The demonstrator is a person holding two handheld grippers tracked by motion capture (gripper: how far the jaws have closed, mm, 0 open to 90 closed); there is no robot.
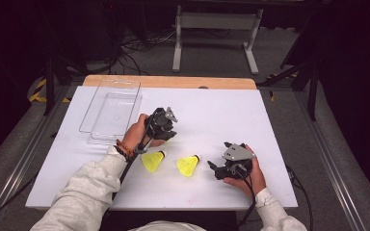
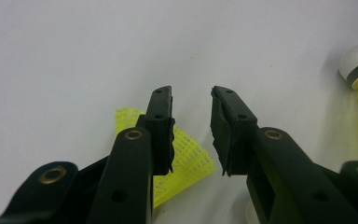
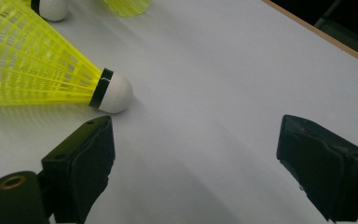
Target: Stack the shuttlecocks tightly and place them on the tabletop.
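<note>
Two yellow shuttlecocks with netted plastic skirts and white rounded caps ringed in black are seen lying on their sides on a smooth white table [image 1: 212, 110] edged with pale wood. The left shuttlecock [image 1: 153, 160] is just beside the left gripper [image 1: 169, 135], whose jaws are slightly parted, pinching nothing. The right shuttlecock [image 1: 188, 165] lies near the right gripper [image 1: 211, 166], its jaws spread wide. A clear plastic tray [image 1: 112, 111] is set at the far left. Grey carpet and cables are seen beyond.
</note>
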